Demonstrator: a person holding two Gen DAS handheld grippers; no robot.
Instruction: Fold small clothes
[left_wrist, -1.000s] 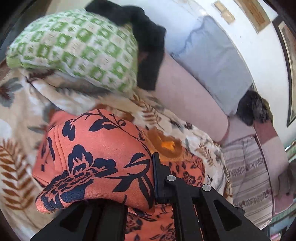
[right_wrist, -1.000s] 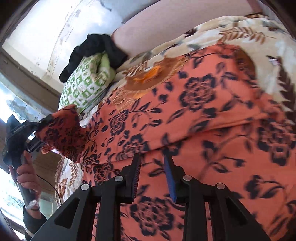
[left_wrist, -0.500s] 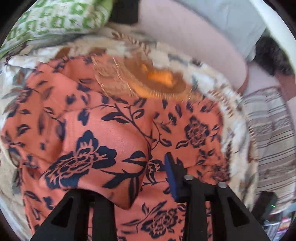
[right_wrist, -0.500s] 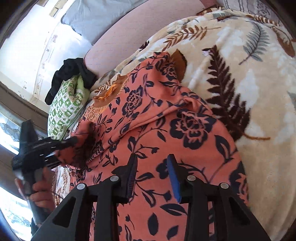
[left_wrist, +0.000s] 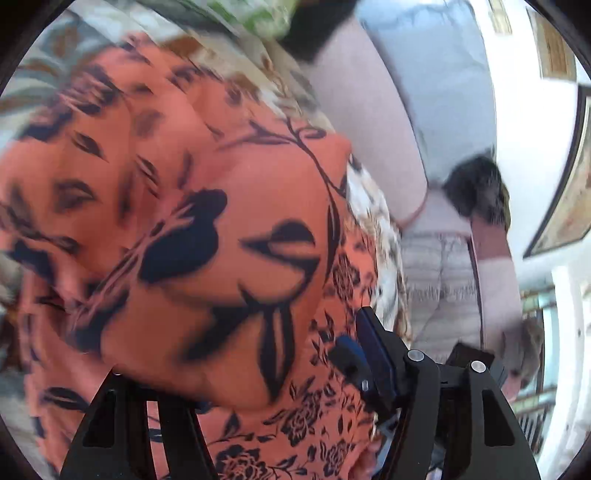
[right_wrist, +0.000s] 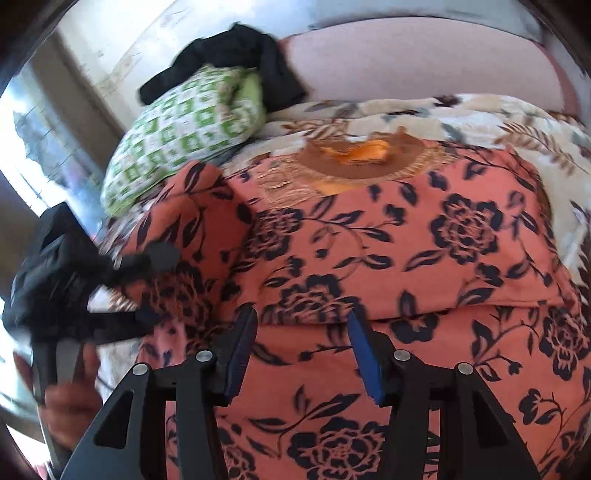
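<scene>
The orange floral garment (right_wrist: 388, 258) lies spread on the leaf-patterned blanket (right_wrist: 480, 114), and it is my landmark. At its left edge the left gripper (right_wrist: 147, 288) has its fingers wide apart, with a folded sleeve part of the garment between them; if they pinch the cloth, I cannot tell. A hand (right_wrist: 70, 398) holds this tool. Behind the garment, to the left, a green checked pillow (right_wrist: 184, 129) lies under a black cloth (right_wrist: 236, 55). At the garment's near edge, the right gripper (right_wrist: 301, 350) is wide open, holding nothing.
</scene>
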